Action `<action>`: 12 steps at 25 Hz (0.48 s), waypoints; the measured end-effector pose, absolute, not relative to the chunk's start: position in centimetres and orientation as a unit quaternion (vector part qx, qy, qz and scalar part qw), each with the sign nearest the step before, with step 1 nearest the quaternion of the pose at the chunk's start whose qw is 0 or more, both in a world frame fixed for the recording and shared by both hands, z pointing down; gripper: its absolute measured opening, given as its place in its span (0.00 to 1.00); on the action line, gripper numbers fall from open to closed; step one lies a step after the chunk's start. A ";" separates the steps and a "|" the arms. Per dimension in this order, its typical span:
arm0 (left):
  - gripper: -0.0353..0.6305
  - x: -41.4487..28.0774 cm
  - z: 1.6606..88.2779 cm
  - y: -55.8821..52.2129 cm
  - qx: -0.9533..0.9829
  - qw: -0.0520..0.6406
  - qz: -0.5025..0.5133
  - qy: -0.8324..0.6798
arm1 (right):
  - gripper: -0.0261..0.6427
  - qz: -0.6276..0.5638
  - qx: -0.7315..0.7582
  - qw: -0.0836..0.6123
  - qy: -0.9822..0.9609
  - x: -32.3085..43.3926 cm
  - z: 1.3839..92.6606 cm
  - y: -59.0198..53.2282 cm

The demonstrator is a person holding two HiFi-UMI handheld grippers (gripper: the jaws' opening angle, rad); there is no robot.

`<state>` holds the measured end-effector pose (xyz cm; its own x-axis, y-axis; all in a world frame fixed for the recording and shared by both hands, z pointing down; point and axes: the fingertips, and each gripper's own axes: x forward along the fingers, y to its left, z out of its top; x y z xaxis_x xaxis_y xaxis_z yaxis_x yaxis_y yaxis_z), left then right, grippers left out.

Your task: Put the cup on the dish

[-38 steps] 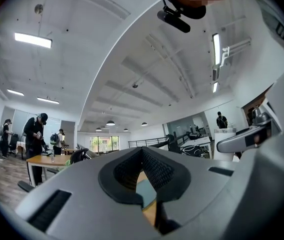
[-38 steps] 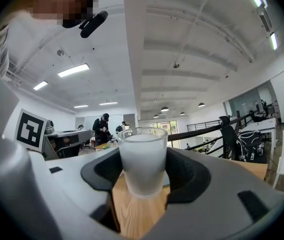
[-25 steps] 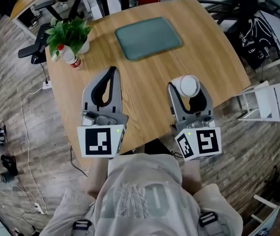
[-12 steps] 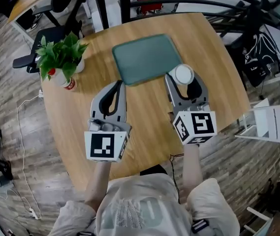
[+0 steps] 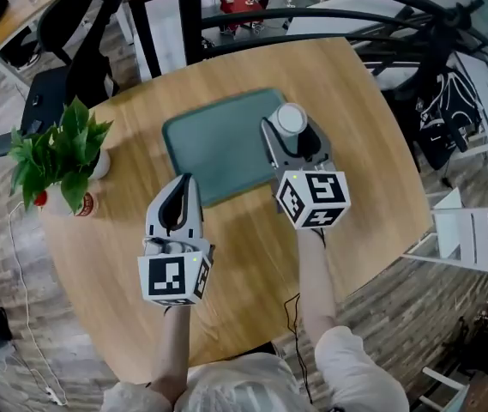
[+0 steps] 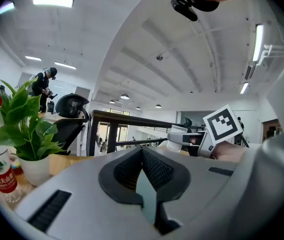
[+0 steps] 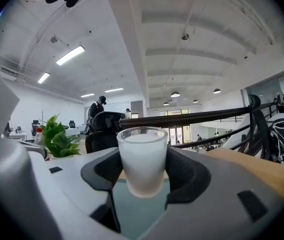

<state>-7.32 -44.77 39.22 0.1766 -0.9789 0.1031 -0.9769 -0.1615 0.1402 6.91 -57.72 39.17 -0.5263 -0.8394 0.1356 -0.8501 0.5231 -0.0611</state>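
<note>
Right tongs [image 5: 290, 132] clamp cup [image 5: 291, 118] over dish [image 5: 209, 148] (right edge); left tongs [image 5: 183, 184] closed, empty; plant [image 5: 55, 154] leftward.

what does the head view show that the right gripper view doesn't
Only the head view: the whole teal dish lying on the round wooden table, the left gripper seen from above with its jaws together near the dish, and the floor around the table.
Only the right gripper view: the frosted side of the cup clamped between the jaws, the ceiling lights, and a person standing far off.
Both: the cup in the right gripper, teal dish below it, and the potted plant.
</note>
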 end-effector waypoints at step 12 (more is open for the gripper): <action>0.06 -8.9 46.9 -46.9 0.740 0.129 0.056 -0.658 | 0.44 0.119 0.500 0.092 -0.853 5.5 50.0 -68.0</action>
